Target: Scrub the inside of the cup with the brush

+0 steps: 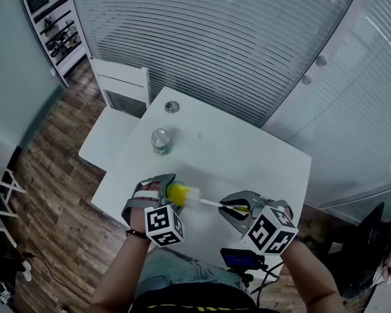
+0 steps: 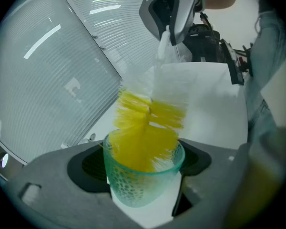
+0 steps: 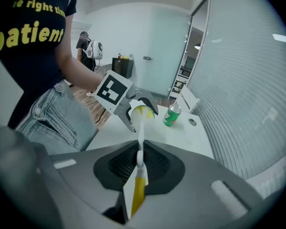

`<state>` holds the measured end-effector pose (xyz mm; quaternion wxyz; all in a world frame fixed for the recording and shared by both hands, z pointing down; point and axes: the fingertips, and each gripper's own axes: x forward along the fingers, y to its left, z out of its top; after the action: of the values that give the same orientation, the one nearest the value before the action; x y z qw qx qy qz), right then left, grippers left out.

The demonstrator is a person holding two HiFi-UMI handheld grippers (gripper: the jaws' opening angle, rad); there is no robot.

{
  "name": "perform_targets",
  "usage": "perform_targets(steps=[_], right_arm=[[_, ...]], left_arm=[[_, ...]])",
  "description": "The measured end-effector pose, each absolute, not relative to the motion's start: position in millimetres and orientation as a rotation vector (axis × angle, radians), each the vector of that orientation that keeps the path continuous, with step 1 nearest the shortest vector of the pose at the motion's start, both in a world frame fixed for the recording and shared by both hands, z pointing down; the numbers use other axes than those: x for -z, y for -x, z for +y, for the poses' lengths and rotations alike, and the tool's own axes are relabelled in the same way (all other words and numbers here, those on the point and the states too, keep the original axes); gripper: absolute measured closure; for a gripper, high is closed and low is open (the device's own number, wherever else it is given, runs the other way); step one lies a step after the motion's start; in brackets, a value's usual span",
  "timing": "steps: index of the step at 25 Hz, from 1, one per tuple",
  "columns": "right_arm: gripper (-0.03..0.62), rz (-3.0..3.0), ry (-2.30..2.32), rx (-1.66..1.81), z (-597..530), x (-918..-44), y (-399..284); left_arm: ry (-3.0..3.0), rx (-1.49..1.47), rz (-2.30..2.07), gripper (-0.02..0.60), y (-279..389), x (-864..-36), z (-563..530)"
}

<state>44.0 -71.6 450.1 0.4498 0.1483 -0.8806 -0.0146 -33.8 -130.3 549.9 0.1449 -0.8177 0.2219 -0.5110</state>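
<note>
A clear green textured cup (image 2: 142, 175) is clamped in my left gripper (image 2: 143, 168), held above the white table (image 1: 247, 162) near its front edge. The brush (image 2: 150, 123) has yellow and white bristles, and its yellow end sits inside the cup. Its white stem and yellow handle (image 3: 138, 185) are pinched in my right gripper (image 3: 139, 163). In the head view the cup (image 1: 177, 192) lies sideways in the left gripper (image 1: 158, 194), with the brush (image 1: 205, 201) running across to the right gripper (image 1: 242, 208). From the right gripper view the cup's mouth (image 3: 140, 112) faces me.
A green drink can (image 1: 160, 141) stands on the table's left part, and a small round lid (image 1: 172, 107) lies at the far corner. A white chair (image 1: 117, 100) stands beyond the left edge. Glass blinds wall the back. A dark device (image 1: 242, 259) sits by the person's lap.
</note>
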Motion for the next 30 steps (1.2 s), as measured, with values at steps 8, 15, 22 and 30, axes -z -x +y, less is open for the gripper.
perform_targets(steps=[8,15,22,30], right_arm=[[0.559,-2.192,-0.417,-0.067,-83,-459,-59],[0.559,-2.192,-0.383,-0.108,-68,-472,-55],[0.559,-2.206,-0.361,-0.075,-62,-464,-48],[0.559,-2.243,-0.441,-0.104,-79,-449,-59]], left_arm=[[2.347,1.451,0.644,0.164,33,-542,-131],[2.340,1.458,0.638,0.164,33,-542,-132],[2.334,1.474,0.624,0.164,32,-547,-132],[2.336,1.473,0.625,0.164,32,-547,-133]])
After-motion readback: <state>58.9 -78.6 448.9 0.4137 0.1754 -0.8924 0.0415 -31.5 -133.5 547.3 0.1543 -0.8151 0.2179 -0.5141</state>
